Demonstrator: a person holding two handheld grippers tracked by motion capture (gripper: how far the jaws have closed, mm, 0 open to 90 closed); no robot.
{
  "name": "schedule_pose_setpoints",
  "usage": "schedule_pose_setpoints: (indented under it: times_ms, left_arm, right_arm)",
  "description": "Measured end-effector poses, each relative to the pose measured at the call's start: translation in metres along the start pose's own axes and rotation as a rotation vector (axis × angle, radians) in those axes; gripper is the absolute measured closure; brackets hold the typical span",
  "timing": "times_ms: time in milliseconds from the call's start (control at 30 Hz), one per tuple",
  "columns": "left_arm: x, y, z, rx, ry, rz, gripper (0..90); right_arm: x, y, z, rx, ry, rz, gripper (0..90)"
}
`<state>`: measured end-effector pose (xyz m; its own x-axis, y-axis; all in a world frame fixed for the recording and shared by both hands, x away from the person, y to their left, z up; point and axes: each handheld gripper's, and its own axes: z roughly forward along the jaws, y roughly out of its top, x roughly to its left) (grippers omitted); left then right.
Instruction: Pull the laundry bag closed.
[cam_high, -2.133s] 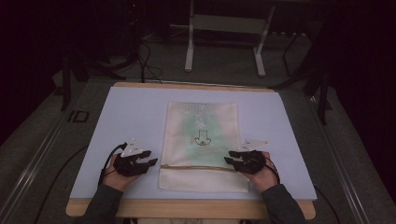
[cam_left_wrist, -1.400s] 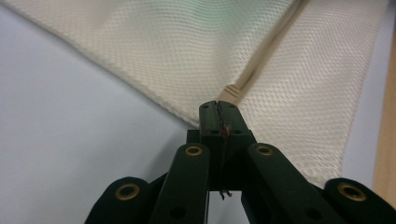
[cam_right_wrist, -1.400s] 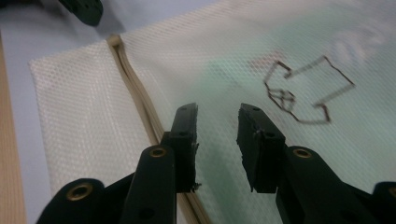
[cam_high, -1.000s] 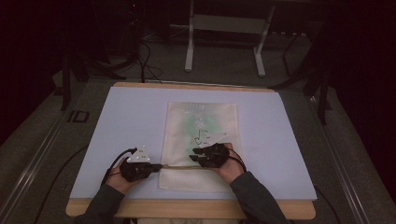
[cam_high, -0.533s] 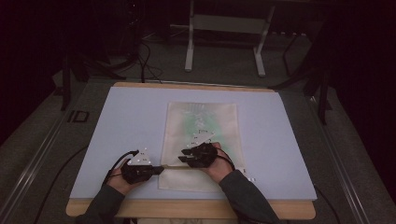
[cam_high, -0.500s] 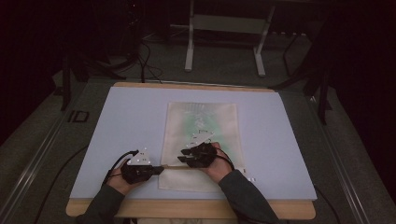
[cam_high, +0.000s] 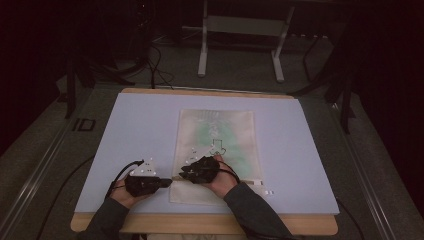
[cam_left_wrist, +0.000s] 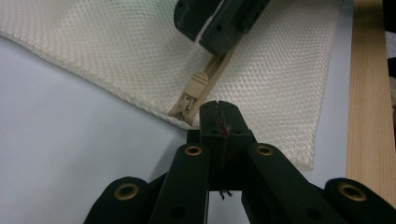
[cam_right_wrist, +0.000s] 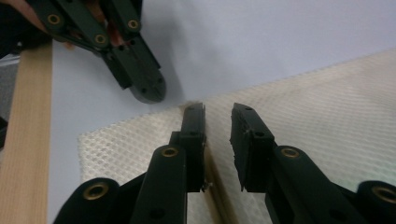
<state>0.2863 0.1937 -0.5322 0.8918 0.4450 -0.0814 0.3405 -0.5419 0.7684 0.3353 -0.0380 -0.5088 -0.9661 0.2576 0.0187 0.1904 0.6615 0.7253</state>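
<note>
The right claw (cam_high: 186, 173) had travelled along the zipper (cam_left_wrist: 205, 79) from the right side of the mesh bag (cam_high: 216, 135) toward its left end, and now sat just beside the left claw (cam_high: 165, 183), near the bench's (cam_high: 300, 150) front edge. Its jaws had just been closing; in the right gripper view they still stood apart with a gap between the pads, straddling the zipper line without pinching it. The left claw was pressed together on the bag's corner next to the zipper's end, pinning that corner in place.

Judged from this, the zipper run was nearly finished: the tan slider (cam_left_wrist: 192, 88) lay close to the bag's left corner in the left gripper view, directly between the 2 claws. The right claw appeared to be lining up for a fresh hold on the slider or its tab, so the last stretch could be pulled against the left claw's anchor.

The bag lay flat in the middle of the bench, its zipper edge toward the front edge, with a pale green item showing faintly inside.

Counted: 1 mesh bag, 1 zipper, 1 slider, 2 claws, 1 bench.
</note>
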Motion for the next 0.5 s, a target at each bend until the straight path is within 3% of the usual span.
schedule_pose_setpoints:
  times_ms: [500]
  left_arm:
    - [-0.005,-0.001,0.008,0.07,-0.002,0.053,88.8]
  right_arm:
    - [0.002,0.004,0.023,0.077,0.034,-0.048,72.4]
